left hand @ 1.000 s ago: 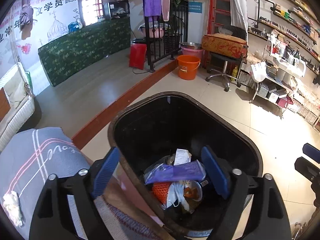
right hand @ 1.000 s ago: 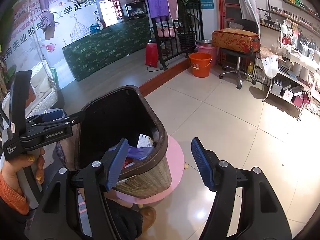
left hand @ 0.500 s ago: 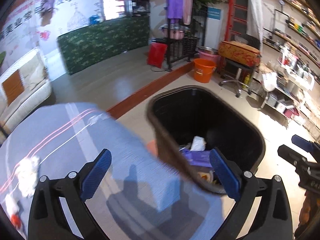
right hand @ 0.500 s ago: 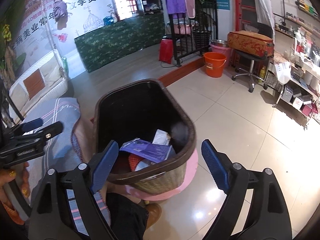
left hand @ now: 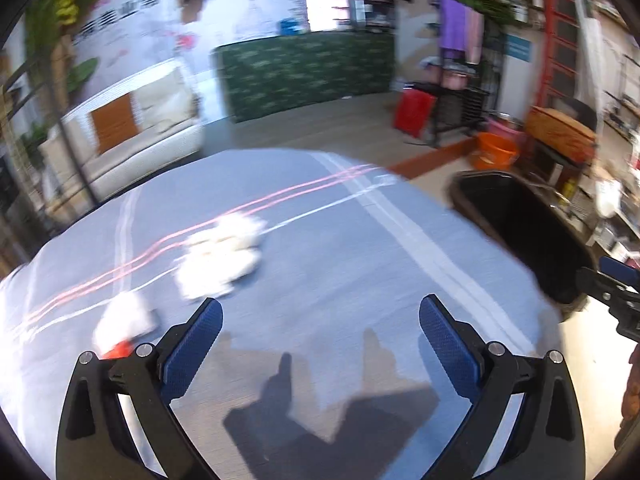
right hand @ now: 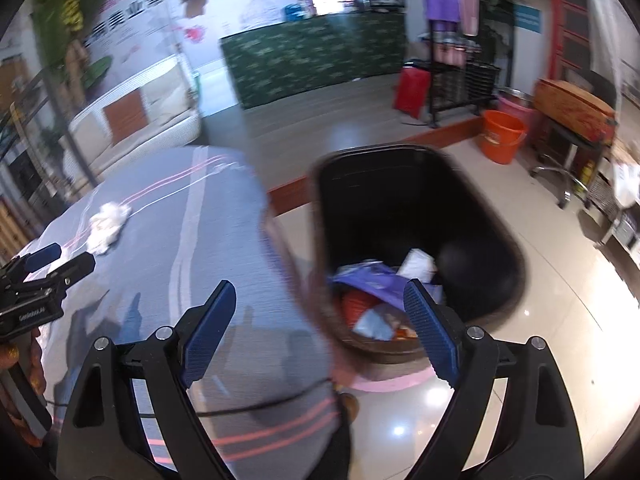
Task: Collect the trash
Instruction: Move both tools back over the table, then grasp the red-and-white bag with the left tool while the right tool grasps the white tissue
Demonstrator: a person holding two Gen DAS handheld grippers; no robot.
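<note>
A crumpled white tissue [left hand: 222,252] lies on the grey striped cloth [left hand: 340,264]; it also shows in the right wrist view [right hand: 106,226]. A smaller white and red scrap [left hand: 124,322] lies left of it. My left gripper [left hand: 320,340] is open and empty, above the cloth, just short of the tissue. The black trash bin [right hand: 420,216] stands right of the cloth and holds a purple packet [right hand: 372,278] and other waste. My right gripper [right hand: 320,328] is open and empty over the cloth's edge and the bin's rim.
An orange bucket [right hand: 502,136], a red bag [right hand: 412,86], a black rack and a chair stand on the tiled floor behind the bin. A white sofa [left hand: 132,120] and a green counter [left hand: 304,72] are further back.
Both grippers have swung left, away from the bin. The left one has gone from above the bin to above the cloth with the tissue. Both stay open.
</note>
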